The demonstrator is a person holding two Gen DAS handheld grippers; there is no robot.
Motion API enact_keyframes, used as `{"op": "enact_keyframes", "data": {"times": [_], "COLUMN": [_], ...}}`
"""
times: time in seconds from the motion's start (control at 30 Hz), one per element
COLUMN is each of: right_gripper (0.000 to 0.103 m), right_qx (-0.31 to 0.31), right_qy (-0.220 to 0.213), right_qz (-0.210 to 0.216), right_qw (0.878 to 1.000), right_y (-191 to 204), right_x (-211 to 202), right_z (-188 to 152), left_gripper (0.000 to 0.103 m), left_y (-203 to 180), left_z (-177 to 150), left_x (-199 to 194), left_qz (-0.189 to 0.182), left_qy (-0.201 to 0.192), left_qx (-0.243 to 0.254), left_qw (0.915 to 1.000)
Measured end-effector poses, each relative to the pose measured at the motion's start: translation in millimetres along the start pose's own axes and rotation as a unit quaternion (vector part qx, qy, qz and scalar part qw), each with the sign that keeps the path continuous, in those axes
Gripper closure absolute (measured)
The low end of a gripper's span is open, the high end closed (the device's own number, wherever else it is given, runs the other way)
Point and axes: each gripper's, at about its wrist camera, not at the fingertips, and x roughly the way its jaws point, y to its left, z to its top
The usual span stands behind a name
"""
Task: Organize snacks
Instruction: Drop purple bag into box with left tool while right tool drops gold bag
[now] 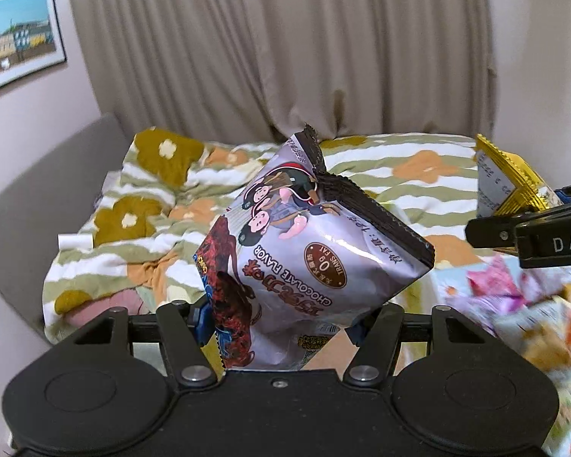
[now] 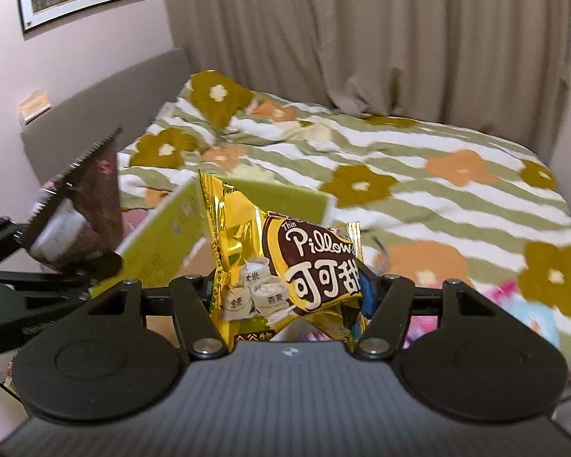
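We are holding a silver chocolate snack bag [image 1: 316, 251] between the left gripper [image 1: 281, 320] fingers, its sealed top pointing away over the bed [image 1: 380, 167]. Our right gripper [image 2: 289, 297] is clamping a gold snack bag [image 2: 285, 266] low between its fingers. A blurred heap, probably more snack packets [image 1: 521, 304], is lying to the right.

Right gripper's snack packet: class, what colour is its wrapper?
Shiny gold with a brown label, on the packet in the right gripper; clearest in the right wrist view.
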Motion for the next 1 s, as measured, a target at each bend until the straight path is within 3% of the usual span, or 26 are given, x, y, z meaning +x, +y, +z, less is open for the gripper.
{"op": "enact_keyframes", "data": {"times": [0.17,0.4,0.43,0.53,0.7,1.0], "right_gripper": [0.026,0.026,0.026,0.026,0.026,0.025], "right_qx": [-0.001,0.001,-0.001,-0.005,0.000,0.020], "right_qy": [0.023,0.049,0.053,0.066,0.089,0.101], "right_qz": [0.035,0.048,0.050,0.058,0.061,0.064], "right_qw": [0.999,0.998,0.997,0.996,0.994,0.993], "right_y": [7,0,-1,-3,-8,-9], "right_x": [62,130,138,158,180,184], "right_z": [36,60,62,63,60,69], "left_gripper": [0.036,0.033,0.031,0.004,0.003,0.002], "left_y": [4,-3,-3,-2,9,39], "left_z": [22,33,31,26,19,20], "left_x": [51,131,140,160,162,140], "left_qz": [0.013,0.026,0.026,0.034,0.019,0.013], "left_qy": [0.030,0.083,0.090,0.111,0.120,0.098], "left_qx": [-0.006,0.009,0.009,0.005,-0.007,-0.038], "left_qw": [0.9994,0.9962,0.9955,0.9932,0.9926,0.9944]}}
